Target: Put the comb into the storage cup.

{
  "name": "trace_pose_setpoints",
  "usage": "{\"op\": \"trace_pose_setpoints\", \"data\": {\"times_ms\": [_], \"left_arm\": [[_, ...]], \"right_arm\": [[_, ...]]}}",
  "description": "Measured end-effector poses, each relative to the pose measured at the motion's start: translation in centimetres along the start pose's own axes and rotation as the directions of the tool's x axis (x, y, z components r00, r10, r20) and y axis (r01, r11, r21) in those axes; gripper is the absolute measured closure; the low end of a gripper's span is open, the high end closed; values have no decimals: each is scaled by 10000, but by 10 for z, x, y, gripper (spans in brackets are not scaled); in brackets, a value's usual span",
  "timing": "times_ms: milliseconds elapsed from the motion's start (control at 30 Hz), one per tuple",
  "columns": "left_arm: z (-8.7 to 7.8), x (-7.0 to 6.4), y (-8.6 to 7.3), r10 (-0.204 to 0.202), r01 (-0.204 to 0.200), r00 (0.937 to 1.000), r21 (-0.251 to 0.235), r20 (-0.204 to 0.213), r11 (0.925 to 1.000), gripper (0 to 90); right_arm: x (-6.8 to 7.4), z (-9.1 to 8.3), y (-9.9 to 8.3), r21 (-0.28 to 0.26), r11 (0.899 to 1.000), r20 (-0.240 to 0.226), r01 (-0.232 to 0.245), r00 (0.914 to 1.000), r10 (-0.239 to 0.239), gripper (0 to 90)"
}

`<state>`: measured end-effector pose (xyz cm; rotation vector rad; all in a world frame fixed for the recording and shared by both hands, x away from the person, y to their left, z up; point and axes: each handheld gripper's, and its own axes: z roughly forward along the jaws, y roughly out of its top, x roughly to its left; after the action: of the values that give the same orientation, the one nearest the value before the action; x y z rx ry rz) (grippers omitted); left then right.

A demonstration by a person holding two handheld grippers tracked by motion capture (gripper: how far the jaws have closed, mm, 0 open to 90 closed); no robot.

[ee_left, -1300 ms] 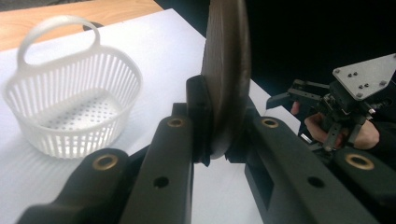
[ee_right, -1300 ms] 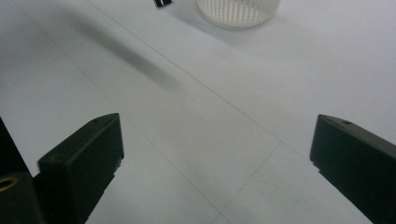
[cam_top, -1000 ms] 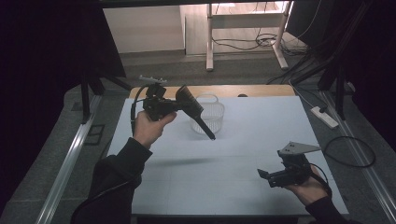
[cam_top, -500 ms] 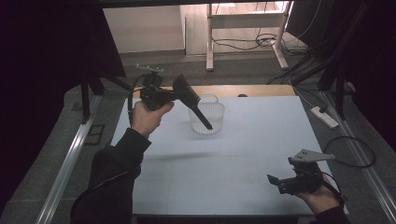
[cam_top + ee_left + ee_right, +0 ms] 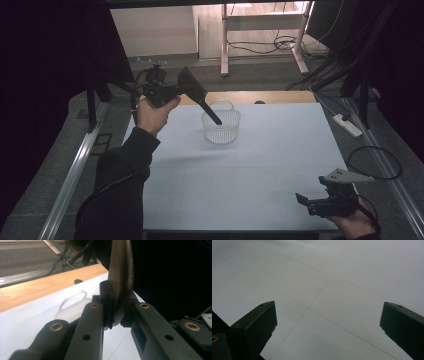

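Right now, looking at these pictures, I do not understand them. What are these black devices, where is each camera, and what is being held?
A person sits at a white table and holds hand-operated tongs in each hand; there is no robot arm. The high view comes from a fixed camera above the person. The other two pictures come from small cameras that ride on the tongs and look along their black jaws.

The left tongs are raised and shut on a dark spatula; its handle slopes down toward a clear plastic basket at the far side of the table. The left gripper view shows the spatula edge-on between the jaws.

The right tongs, near the front right corner, stand open with nothing between them.
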<state>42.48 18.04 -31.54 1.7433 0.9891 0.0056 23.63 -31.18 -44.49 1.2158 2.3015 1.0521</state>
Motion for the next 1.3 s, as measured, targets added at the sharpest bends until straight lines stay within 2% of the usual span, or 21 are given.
{"op": "trace_pose_setpoints", "data": {"times_ms": [400,767,1300], "left_arm": [[20,19,-6,-434,429,9984,-170,-357,9989,833],[39,28,-11,-637,619,9962,-316,-597,9976,833],[76,33,-28,-993,984,9942,-237,-407,9949,833]], "right_arm": [[2,-11,-8,-97,9997,184,-220,9996,222,16],[4,-12,-9,-96,9999,295,-100,9995,103,22],[3,-12,-9,-90,9998,263,-153,9995,155,24]]}}
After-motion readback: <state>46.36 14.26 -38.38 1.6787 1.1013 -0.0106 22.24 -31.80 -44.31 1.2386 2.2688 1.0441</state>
